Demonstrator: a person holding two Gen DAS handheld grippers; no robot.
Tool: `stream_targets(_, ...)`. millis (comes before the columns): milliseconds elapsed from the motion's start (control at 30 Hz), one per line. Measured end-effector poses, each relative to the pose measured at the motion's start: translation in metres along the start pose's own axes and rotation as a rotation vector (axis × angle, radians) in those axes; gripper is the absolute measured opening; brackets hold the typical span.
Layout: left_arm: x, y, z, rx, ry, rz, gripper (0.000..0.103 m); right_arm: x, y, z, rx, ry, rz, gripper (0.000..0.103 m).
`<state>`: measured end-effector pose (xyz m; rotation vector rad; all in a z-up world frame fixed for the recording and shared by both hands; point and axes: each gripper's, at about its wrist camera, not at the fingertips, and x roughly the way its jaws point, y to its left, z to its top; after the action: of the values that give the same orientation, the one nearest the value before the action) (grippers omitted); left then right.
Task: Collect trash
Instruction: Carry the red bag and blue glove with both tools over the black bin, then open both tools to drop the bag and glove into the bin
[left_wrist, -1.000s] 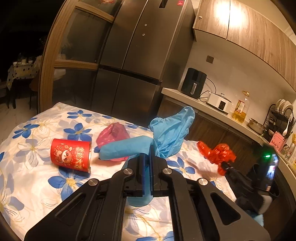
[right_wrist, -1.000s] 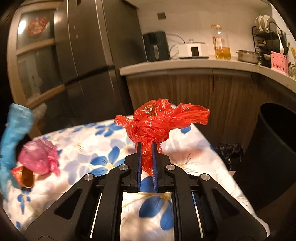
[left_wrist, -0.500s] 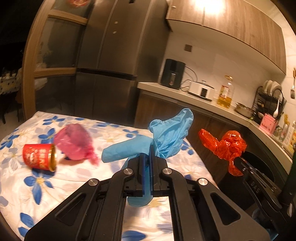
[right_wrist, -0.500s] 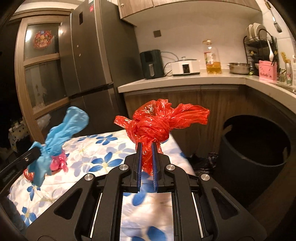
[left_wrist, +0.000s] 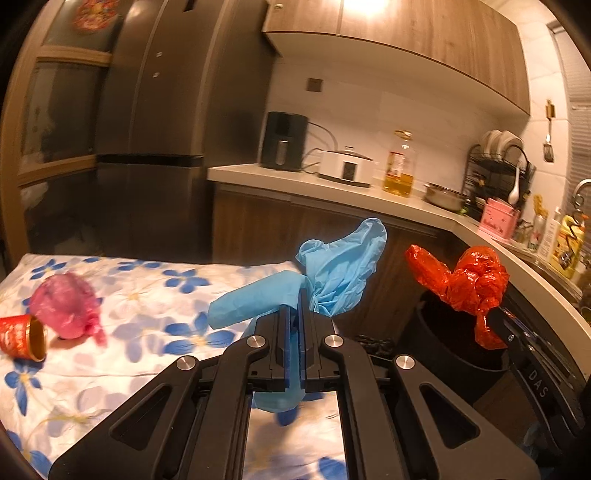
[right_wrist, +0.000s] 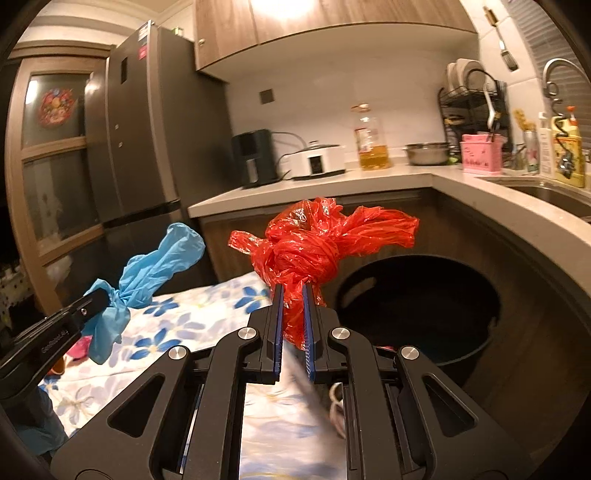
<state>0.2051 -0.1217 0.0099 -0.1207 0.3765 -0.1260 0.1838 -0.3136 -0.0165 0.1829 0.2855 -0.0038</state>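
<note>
In this dim kitchen the floral-clothed table (left_wrist: 110, 369) gives way to a round black bin (right_wrist: 417, 314) under the counter. Carry your right gripper (right_wrist: 293, 314), pinching the knotted red plastic bag (right_wrist: 314, 243), over the bin's mouth before releasing; your left gripper (left_wrist: 292, 343) clamps the crumpled blue nitrile glove (left_wrist: 332, 273). Since a second ago both have swung binward, and the right fingers sit slightly wider.

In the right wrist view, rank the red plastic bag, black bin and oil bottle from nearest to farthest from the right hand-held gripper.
1. Red plastic bag: clamped in the right hand-held gripper.
2. Black bin: just beyond, to the right, below the counter.
3. Oil bottle: farthest, standing on the back counter.
</note>
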Motion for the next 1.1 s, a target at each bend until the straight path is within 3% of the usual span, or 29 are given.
stream_targets(467, 0.035, -0.096, 0.014, 0.098, -0.011, -0.153, 0.003, -0.007, -0.081, 0.017, 0.058, -0.035, -0.159, 0.01)
stream_targets(800, 0.07, -0.151, 0.011, 0.152, 0.021, -0.236, 0.003, 0.011, -0.106, 0.016, 0.071, 0.003, -0.191, 0.01)
stream_targets(1100, 0.094, -0.171, 0.0, 0.183, 0.06, -0.289, 0.003, 0.031, -0.118, 0.011, 0.087, 0.044, -0.185, 0.01)
